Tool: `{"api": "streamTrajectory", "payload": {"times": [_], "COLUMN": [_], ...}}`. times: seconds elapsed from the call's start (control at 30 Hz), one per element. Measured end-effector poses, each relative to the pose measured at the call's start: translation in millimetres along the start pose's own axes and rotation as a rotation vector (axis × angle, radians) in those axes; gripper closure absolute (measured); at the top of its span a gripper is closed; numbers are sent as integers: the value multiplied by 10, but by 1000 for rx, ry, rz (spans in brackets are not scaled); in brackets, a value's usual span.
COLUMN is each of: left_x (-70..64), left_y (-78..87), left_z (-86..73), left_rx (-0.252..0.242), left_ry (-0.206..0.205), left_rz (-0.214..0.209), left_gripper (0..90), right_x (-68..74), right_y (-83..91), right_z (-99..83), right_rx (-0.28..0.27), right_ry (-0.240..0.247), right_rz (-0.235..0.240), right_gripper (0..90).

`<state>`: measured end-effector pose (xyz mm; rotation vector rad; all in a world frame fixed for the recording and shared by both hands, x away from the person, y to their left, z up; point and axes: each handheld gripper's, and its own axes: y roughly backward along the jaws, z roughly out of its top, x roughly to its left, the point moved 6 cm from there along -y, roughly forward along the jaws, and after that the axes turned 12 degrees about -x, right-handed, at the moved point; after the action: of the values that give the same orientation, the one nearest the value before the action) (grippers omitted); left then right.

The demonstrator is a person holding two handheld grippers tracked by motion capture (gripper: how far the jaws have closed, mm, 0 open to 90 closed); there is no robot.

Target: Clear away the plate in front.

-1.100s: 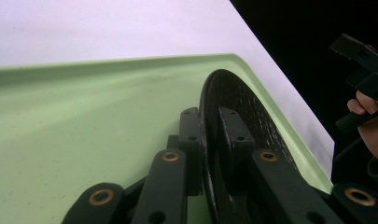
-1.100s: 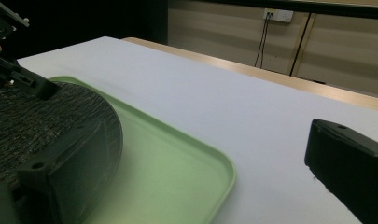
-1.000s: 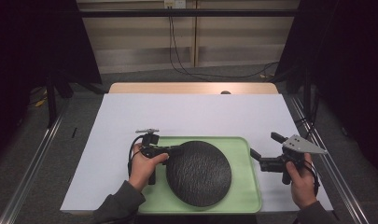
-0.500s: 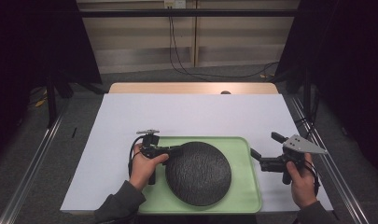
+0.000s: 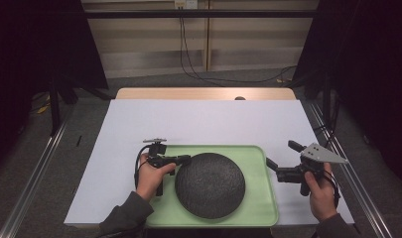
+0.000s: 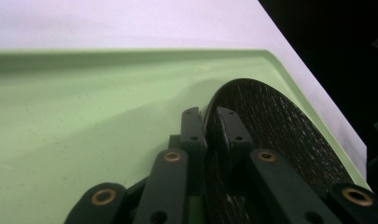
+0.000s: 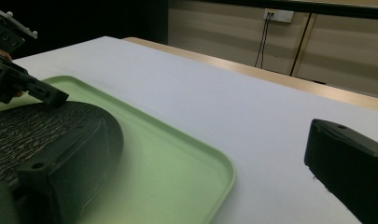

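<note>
My left gripper pinches the rim of a dark, rough-textured round plate that sits on the pale green tray, the jaws closed down on the plate's edge at the side nearest that gripper. In the left gripper view the two black jaws stand one on either face of the plate's rim, with the tray's bare floor spreading away beyond them. My left hand wraps the handle just outside the tray's near-left corner. My right gripper hovers off the tray's opposite edge, over the white table cover, its jaws spread wide and holding nothing; my right hand grips it from below. From the right gripper view, the plate lies ahead and to the left, the tray's rim between us.
</note>
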<state>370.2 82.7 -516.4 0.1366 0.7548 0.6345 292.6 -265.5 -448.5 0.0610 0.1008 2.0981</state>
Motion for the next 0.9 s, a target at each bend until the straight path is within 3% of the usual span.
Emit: {"api": "streamTrajectory", "payload": {"times": [0.2, 0.33, 0.47, 0.67, 0.73, 0.83, 0.9], "left_x": [7, -16, -27, -17, -17, -23, -11], "left_y": [16, 29, 35, 57, 74, 92, 116], "left_z": [23, 49, 74, 88, 99, 126, 148], "left_rx": [-9, -15, -20, -40, -42, -61, -66], "left_ry": [4, -19, -44, -41, -64, -53, -74], "left_rz": [6, 1, 12, 23, 26, 28, 30], "left_gripper": [859, 842, 803, 748, 725, 688, 655], "right_x": [-1, -3, -2, 3, 3, 7, 11], "right_y": [6, 3, 1, -3, -4, -9, -9], "right_z": [0, -3, -7, -8, -7, -12, -16], "right_rx": [1, 1, 5, 7, 8, 9, 13], "right_ry": [2, 2, 0, 2, 2, 2, 1], "right_rz": [0, -2, -6, 2, -1, -5, -1], "right_gripper": [0, 0, 0, 0, 0, 0, 0]}}
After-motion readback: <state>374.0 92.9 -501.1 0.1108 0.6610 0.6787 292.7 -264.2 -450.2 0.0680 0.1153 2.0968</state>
